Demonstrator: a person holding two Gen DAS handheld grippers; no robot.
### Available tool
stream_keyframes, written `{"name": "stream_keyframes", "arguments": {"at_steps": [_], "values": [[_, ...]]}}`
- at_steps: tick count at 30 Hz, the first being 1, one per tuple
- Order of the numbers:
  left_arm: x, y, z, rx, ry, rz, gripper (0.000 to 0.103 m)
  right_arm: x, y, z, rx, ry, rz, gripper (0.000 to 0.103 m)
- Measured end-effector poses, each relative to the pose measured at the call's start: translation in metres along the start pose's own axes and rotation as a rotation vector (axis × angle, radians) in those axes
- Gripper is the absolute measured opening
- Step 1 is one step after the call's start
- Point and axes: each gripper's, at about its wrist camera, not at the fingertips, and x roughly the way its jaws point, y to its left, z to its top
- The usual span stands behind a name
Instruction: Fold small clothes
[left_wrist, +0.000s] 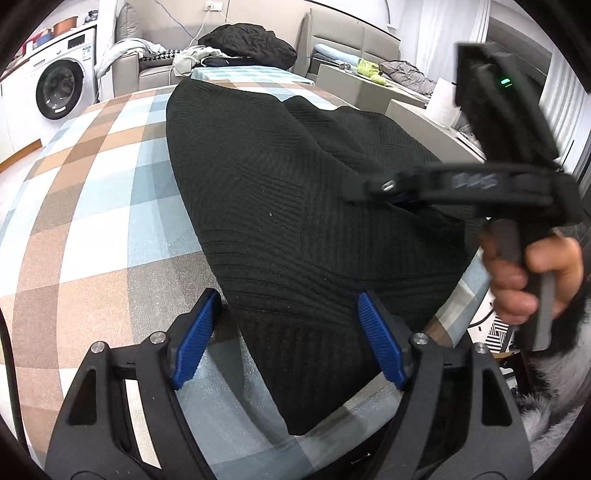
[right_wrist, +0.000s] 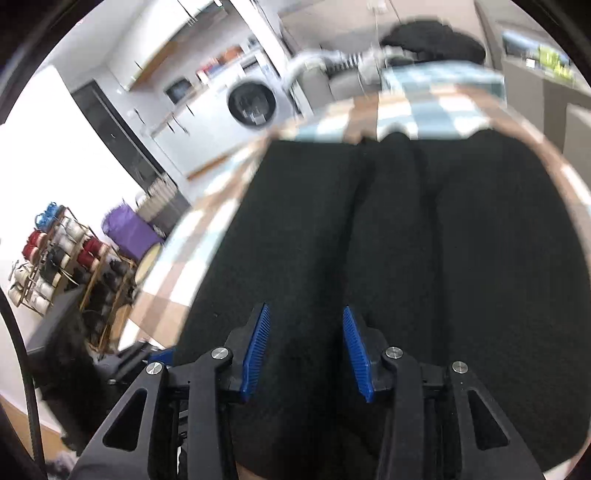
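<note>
A black ribbed knit garment (left_wrist: 295, 203) lies spread on the checked tablecloth (left_wrist: 92, 206), with a lengthwise fold ridge down its middle (right_wrist: 406, 240). My left gripper (left_wrist: 288, 293) is open wide at the garment's near narrow end. The cloth passes between its blue pads (left_wrist: 195, 339) without being pinched. My right gripper (right_wrist: 304, 308) is open, hovering just over the garment's middle, with only flat cloth under the gap. In the left wrist view a hand (left_wrist: 517, 273) holds the right tool's handle at the right, above the garment's edge. The right wrist view is blurred.
The table's edge (left_wrist: 458, 288) runs close on the right. Behind stand a washing machine (left_wrist: 59, 88), a sofa with a black clothes pile (left_wrist: 251, 42) and a paper roll (left_wrist: 443, 103). A rack of spools (right_wrist: 55, 254) and a purple bag (right_wrist: 129, 229) are on the floor.
</note>
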Motion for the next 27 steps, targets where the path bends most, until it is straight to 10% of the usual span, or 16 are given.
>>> {"name": "stream_keyframes", "arguments": {"at_steps": [3,5,12,17,21,27], "values": [[-0.01,0.005,0.004,-0.015,-0.044,0.037,0.075,0.006,0.011,0.004,-0.081,-0.01,0.006,0.006],[-0.019,0.011,0.007,-0.038,-0.084,0.063,0.075,-0.015,0.025,0.009,-0.151,-0.104,0.012,0.005],[-0.017,0.016,0.007,-0.037,-0.047,0.051,0.077,-0.022,0.006,0.012,-0.114,-0.088,-0.107,0.006],[-0.013,0.022,0.006,-0.063,-0.027,0.037,0.077,-0.018,-0.018,0.003,-0.023,-0.024,-0.008,0.015],[-0.011,0.022,0.007,-0.067,-0.026,0.03,0.077,-0.035,-0.019,-0.025,-0.06,0.004,0.076,0.042],[-0.009,0.023,0.006,-0.07,-0.024,0.026,0.077,-0.044,-0.01,-0.053,-0.188,-0.006,0.094,0.034]]}}
